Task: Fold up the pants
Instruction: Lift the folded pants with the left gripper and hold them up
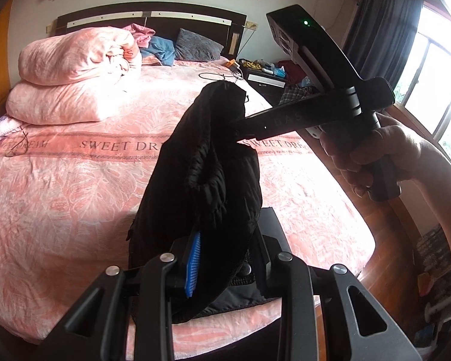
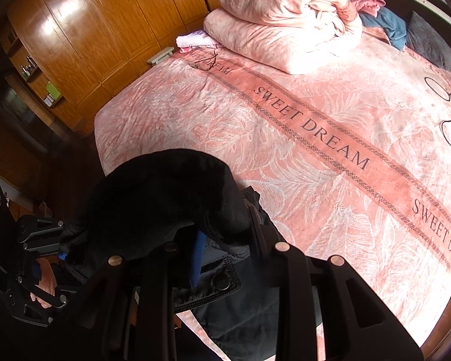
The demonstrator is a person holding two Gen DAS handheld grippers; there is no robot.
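Pink plush bedspread (image 1: 75, 186), printed with pale leaf shapes and a darker band reading "SWEET DREAM", covers the wide bed that fills the left wrist view. A dark headboard (image 1: 153, 19) stands against the far wall, a folded pink duvet (image 1: 75, 75) lies stacked at the bed's left, and a grey pillow (image 1: 197, 45) rests near the headboard. A cluttered nightstand (image 1: 264, 75), a dark curtain (image 1: 381, 21) and a bright window (image 1: 436, 84) occupy the right side. Black pants (image 1: 207, 168), soft and bunched, hang lifted above the bedspread and block the bed's centre. The left gripper (image 1: 225, 258) has its fingers pressed against the cloth, a blue ribbed pad (image 1: 194, 263) showing on one. The right gripper (image 1: 240, 126), held in the right hand (image 1: 372, 156), reaches in from the right and pinches the upper part of the pants.

Right wrist view: the same bedspread (image 2: 315, 180) slopes across the frame, bordered by a glossy wooden wardrobe (image 2: 105, 30) at the upper left. The duvet (image 2: 285, 24) lies at the top, with a thin black cable (image 2: 448, 120) at the right edge. The pants (image 2: 165, 198) mound darkly over the right gripper (image 2: 225, 255), whose fingers close on the fabric. A stitched waistband with a snap (image 2: 222, 282) shows below. The left gripper (image 2: 57, 240) bites the cloth's left side.
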